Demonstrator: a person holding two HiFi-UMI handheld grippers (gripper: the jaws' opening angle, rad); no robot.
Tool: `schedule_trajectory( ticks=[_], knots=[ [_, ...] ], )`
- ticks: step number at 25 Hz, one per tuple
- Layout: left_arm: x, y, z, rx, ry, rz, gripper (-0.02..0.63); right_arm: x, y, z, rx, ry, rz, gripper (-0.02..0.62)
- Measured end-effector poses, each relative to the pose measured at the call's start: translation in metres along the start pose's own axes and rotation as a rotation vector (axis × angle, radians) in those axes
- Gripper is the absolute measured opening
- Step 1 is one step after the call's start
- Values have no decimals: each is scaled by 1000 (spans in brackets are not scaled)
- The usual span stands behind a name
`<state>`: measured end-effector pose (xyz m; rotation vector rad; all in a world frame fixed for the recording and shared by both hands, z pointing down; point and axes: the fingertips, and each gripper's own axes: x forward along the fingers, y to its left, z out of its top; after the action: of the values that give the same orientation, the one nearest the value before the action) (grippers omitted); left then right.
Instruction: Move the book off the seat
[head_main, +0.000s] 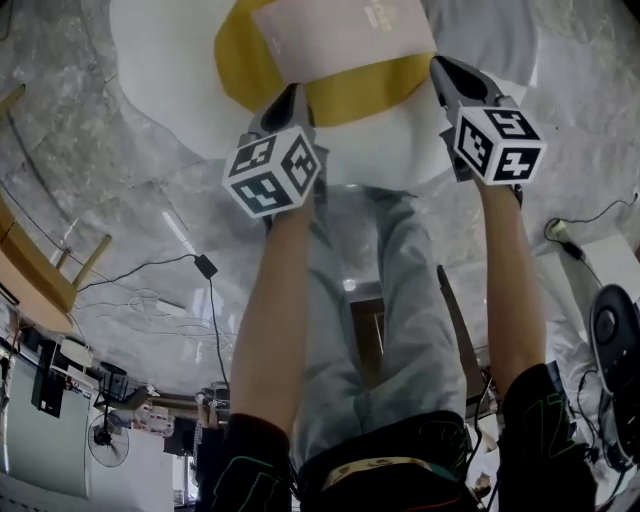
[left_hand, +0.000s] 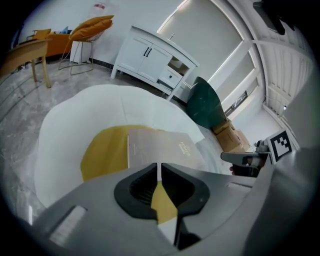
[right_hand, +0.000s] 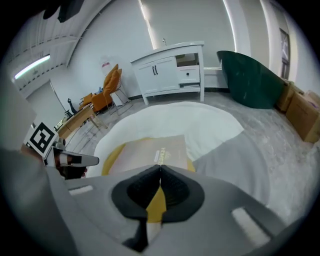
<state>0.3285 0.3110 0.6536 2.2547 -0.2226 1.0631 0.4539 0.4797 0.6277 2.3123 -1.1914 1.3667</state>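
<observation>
Looking down, I see the book (head_main: 340, 35) lying flat on the yellow cushion (head_main: 350, 95) of the white seat (head_main: 160, 70), with cushion showing along its left and near edges. My left gripper (left_hand: 160, 167) hangs by the book's near-left corner, jaws pressed together on nothing. My right gripper (right_hand: 160, 169) sits by the near-right corner, jaws likewise closed and empty. I cannot tell whether either touches the book.

Marbled grey floor (right_hand: 287, 145) all round; white cabinet (right_hand: 170, 70) on the white wall, orange chairs (right_hand: 107, 89) left of it, dark green shell (right_hand: 250, 80) right.
</observation>
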Motion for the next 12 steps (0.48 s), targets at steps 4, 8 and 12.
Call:
schedule_trajectory(
  ticks=[4, 8, 12],
  knots=[
    [14, 6, -6, 32, 44, -2, 167, 23, -9, 2, -29, 35, 22, 169],
    [25, 16, -11, 21, 84, -3, 223, 41, -24, -3, -46, 69, -29, 227],
    [44, 22, -16, -18, 117, -33, 265, 53, -45, -5, 10, 60, -77, 257]
  ],
)
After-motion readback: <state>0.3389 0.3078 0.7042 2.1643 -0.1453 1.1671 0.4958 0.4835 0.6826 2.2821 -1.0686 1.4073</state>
